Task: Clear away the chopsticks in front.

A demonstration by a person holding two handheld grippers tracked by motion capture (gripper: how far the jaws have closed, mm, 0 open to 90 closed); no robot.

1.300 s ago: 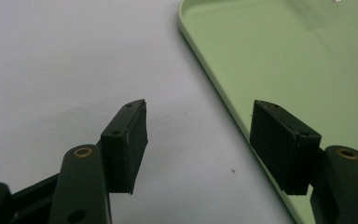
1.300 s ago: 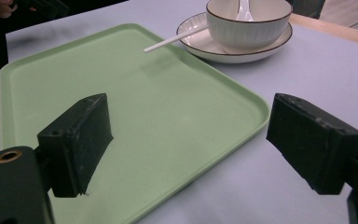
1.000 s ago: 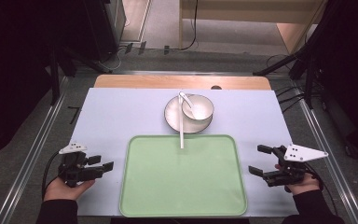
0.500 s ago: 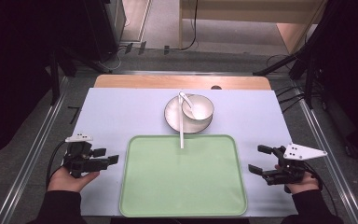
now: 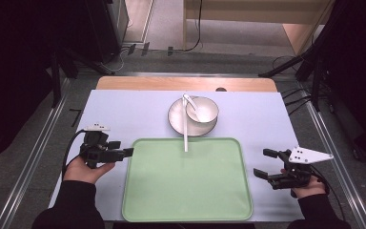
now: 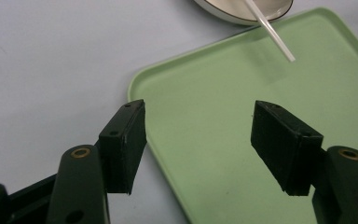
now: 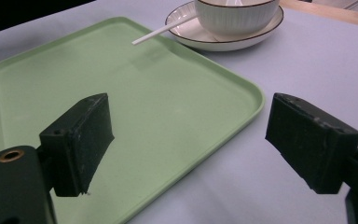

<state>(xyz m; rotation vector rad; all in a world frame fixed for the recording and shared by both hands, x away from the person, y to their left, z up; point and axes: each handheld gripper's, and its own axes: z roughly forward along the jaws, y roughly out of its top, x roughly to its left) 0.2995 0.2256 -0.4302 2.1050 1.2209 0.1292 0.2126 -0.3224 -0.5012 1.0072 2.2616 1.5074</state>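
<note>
A pale green tray lies at the front middle of the table. Behind it a white plate carries a white bowl. A white spoon leans out of the bowl, its handle reaching over the tray's far rim. My left gripper hovers at the tray's left edge, open and holding nothing; the left gripper view has its jaws straddling the tray's near-left corner. My right gripper stands open to the right of the tray, with nothing between its jaws.
A light blue mat covers the table, with a wooden strip along the far edge. Metal rails run down both sides. Dark stands and cables sit on the floor beyond the table.
My left gripper has moved right and away from the person, up to the tray's left edge. The right gripper, tray, bowl and spoon have kept still.
</note>
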